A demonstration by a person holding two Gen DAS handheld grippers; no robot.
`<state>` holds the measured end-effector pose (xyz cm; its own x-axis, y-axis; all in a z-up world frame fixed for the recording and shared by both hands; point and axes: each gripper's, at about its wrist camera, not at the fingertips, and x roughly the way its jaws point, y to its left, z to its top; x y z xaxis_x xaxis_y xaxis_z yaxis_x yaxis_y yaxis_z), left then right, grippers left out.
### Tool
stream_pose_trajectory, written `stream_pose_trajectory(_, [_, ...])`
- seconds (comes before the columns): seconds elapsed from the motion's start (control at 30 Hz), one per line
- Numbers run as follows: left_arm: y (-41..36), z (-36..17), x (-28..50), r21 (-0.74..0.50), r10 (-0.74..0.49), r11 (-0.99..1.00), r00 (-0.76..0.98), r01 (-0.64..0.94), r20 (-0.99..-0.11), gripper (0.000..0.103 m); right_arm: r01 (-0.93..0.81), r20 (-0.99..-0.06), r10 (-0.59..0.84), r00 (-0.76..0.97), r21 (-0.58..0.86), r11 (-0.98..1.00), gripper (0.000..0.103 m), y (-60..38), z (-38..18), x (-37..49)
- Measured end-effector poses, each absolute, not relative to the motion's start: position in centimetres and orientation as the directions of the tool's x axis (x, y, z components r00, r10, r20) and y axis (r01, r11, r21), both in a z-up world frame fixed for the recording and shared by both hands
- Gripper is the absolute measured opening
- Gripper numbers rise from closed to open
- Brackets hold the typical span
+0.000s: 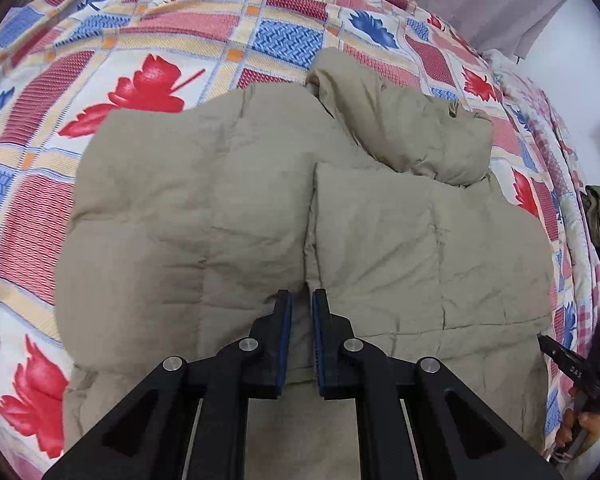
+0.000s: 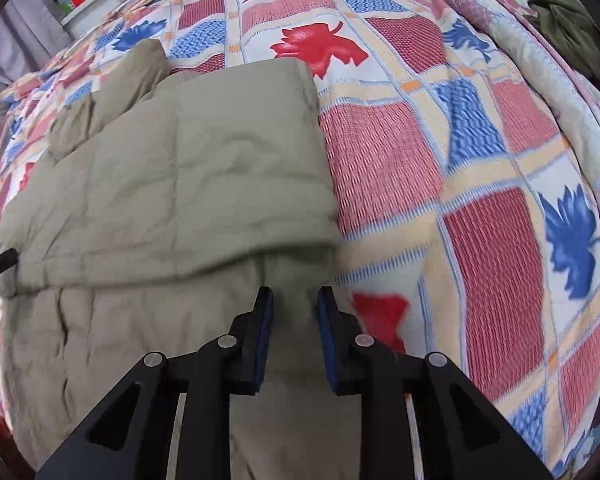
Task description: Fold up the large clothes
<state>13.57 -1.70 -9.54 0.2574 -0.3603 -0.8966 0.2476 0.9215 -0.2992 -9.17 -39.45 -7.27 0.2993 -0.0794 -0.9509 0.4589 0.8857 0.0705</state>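
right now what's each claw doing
left claw: open a little, holding nothing, over the jacket.
right claw: open, empty, at the jacket's edge.

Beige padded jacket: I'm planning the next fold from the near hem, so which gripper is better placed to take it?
Probably left. The left gripper hangs over the jacket middle, fingers nearly closed; the right gripper sits wider open at its edge by the bedspread.

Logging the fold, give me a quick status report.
Left gripper open, right gripper open, both empty. Beige puffer jacket partly folded on patterned bedspread. Nothing blocking.
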Motion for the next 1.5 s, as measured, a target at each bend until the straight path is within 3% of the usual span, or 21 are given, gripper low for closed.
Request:
stream_pose_trajectory(0.13, [-0.4,-6.9,13.7,-0.304,-0.371,0.921,0.305,0.244,-0.877,0.012,0.526,-0.923,-0.107,0.369,0.113,0.843,0.025,-41.5,-4.8,-10.6])
stream_pose_trajectory(0.33, [-4.8,-5.7,15.0,-0.279,-0.382,0.907,0.339,0.314,-0.86,0.012,0.58,-0.863,-0.02,0.505,0.322,0.749,0.025,-45.8,-3.5,-4.9])
stream_pose_trajectory(0.5, [-8.2,-10.0,15.7,-0.164,-0.261,0.941,0.33,0.295,-0.907,0.012,0.574,-0.903,0.022,0.429,0.29,0.766,0.025,-45.3,-8.1,-0.6])
stream_pose_trajectory(0.7, [-8.7,-13.3,16.6,-0.162,-0.255,0.941,0.31,0.298,-0.916,0.012,0.561,-0.921,-0.018,0.389,0.222,0.797,0.022,-44.7,-12.0,0.1])
stream_pose_trajectory(1.1, [-6.7,-9.6,14.3,-0.093,-0.199,0.946,0.328,0.311,-0.924,0.012,0.54,-0.912,-0.069,0.404,0.177,0.823,0.026,-42.9,-7.5,-2.7])
stream_pose_trajectory(1.5, [-3.0,-7.6,7.7,-0.061,-0.166,0.937,0.285,0.345,-0.944,0.012,0.56,-0.922,0.039,0.386,0.267,0.784,0.045,-38.7,-5.9,-9.9])
